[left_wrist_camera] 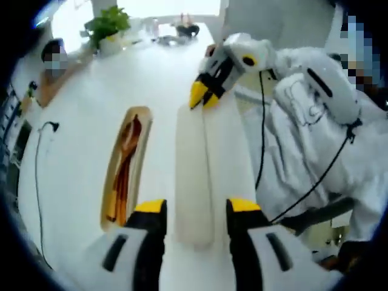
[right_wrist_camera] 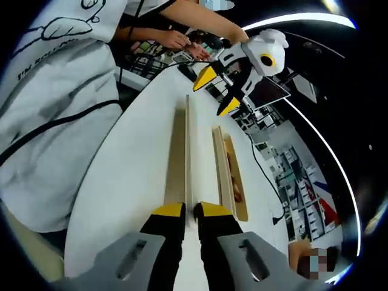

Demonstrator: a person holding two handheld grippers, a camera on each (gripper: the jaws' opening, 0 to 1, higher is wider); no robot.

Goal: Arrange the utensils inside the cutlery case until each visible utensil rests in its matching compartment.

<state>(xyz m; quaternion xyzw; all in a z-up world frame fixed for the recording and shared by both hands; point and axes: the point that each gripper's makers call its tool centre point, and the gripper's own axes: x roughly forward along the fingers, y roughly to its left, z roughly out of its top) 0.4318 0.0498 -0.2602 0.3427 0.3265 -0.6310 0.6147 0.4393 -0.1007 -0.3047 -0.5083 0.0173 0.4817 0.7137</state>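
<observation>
A long wood-coloured case tray (left_wrist_camera: pixel 110 188) lies on the white table (left_wrist_camera: pixel 79 121), holding a wooden spoon (left_wrist_camera: pixel 128 145) and dark red chopsticks (left_wrist_camera: pixel 121 182). Right of it lies the white case lid (left_wrist_camera: pixel 194 176). My left gripper (left_wrist_camera: pixel 197 209) is open, its jaws straddling the lid's near end. My right gripper (left_wrist_camera: pixel 204 98) pinches the lid's far end. In the right gripper view, my right gripper (right_wrist_camera: pixel 189 211) is shut on the lid's thin edge (right_wrist_camera: pixel 187 151). The tray (right_wrist_camera: pixel 219 163) lies to the right, and the open left gripper (right_wrist_camera: pixel 218 95) hovers at the far end.
A person in a white shirt (left_wrist_camera: pixel 315 121) stands close at the table's right edge. A potted plant (left_wrist_camera: pixel 108 27) and small items sit at the far end. A black cable (left_wrist_camera: pixel 37 176) runs along the left side. Another person (left_wrist_camera: pixel 51 60) sits far left.
</observation>
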